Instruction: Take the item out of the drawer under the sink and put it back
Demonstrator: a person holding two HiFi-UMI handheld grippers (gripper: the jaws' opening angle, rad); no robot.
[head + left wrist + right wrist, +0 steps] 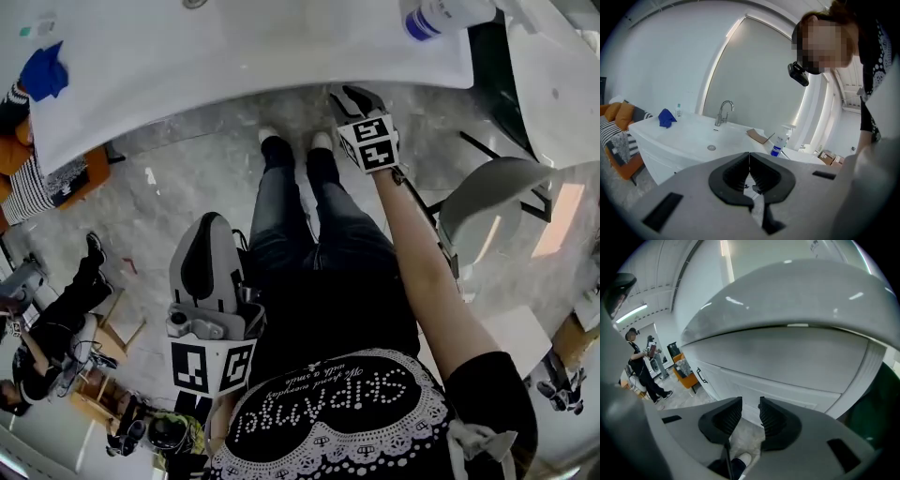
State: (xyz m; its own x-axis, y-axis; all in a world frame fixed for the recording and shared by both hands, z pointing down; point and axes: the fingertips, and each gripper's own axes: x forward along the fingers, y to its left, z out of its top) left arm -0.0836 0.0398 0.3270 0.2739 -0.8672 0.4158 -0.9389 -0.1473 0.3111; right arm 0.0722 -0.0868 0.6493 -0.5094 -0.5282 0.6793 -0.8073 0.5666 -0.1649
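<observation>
The person is holding the right gripper (352,97) out low towards the white panelled drawer front (783,390) under the glossy white sink basin (234,66). Its jaws are standing partly apart with nothing between them. To open the drawer well, it probably needs to go left to the small dark handle (700,376), close squarely on it and pull straight out. The left gripper (208,225) is hanging near the body, jaws together and empty. The drawer is looking shut, flat and smooth, hiding the item inside.
</observation>
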